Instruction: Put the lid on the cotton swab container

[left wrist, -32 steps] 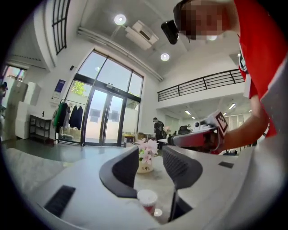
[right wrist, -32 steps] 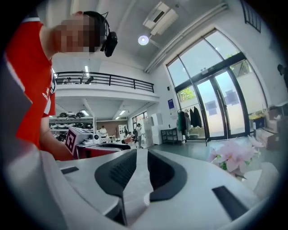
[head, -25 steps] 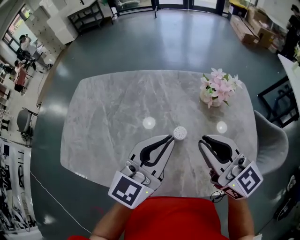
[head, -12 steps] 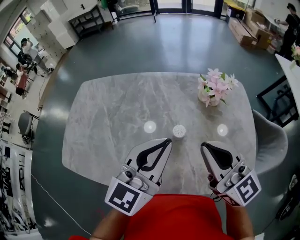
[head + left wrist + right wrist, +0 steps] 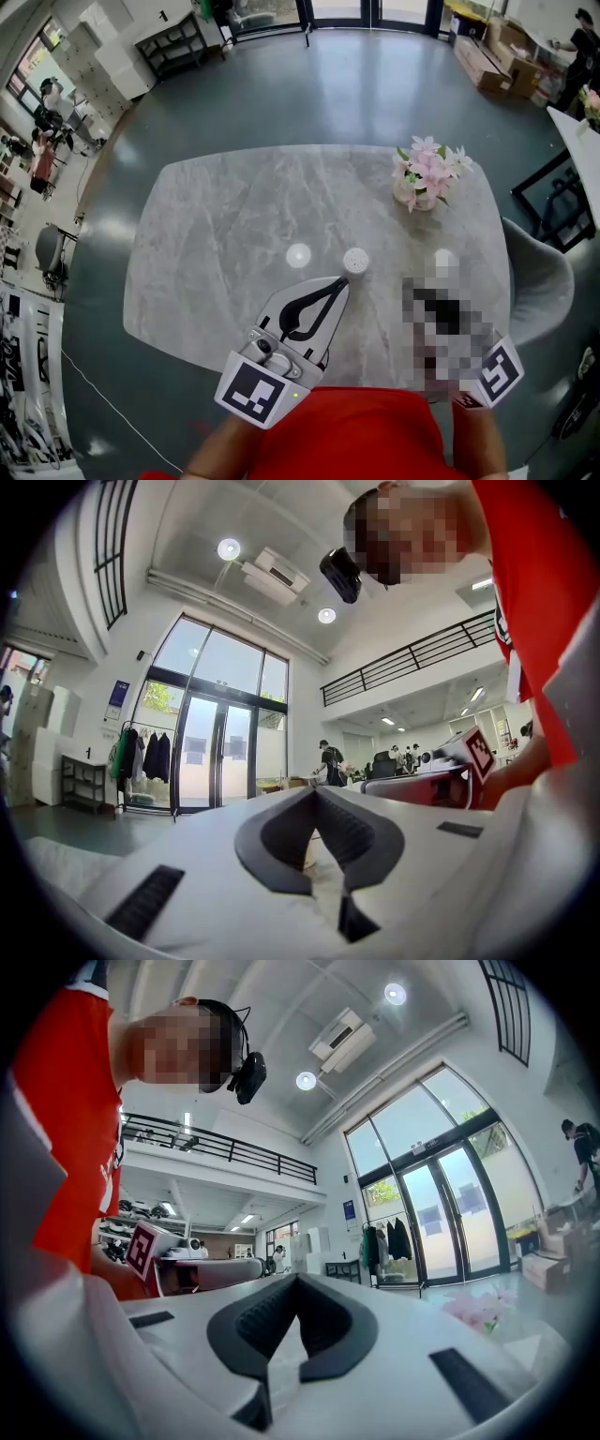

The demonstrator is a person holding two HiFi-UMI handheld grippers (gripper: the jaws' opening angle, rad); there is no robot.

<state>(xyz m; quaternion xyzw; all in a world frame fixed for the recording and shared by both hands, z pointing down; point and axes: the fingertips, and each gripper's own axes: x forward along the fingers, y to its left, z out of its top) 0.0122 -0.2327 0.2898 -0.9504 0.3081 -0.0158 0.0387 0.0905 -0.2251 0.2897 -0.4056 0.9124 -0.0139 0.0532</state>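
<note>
Surface: grey marble-patterned tabletop with rounded corners [image 5: 216,234], standing on a dark glossy floor.
Task item: small white round cotton swab container [image 5: 355,261], upright on the tabletop near its front centre. At this size it cannot be told whether the lid is seated.
Left gripper: white two-jaw left gripper with black pads [image 5: 340,284], held low over the near part of the table. It points forward and to the person's right, with its tips just short of the container and not touching it.
Left jaws: closed tip to tip in the left gripper view, with nothing clamped between the pads.
Left marker cube: black-and-white square-patterned cube [image 5: 255,389] at the rear of the left gripper, close to the person's red shirt [image 5: 347,436].
Right gripper: white two-jaw right gripper with black pads [image 5: 298,1280], largely hidden in the head view. It sits to the right of the container and apart from it.
Right jaws: closed, tips met, empty.
Arms: bare left forearm [image 5: 217,448] and bare right forearm [image 5: 480,441] emerge on either side of the red shirt, both reaching forward over the table's near edge.
Other: pale vase of pink flowers [image 5: 424,178] at the far right of the tabletop, well apart from the container and both grippers.
</note>
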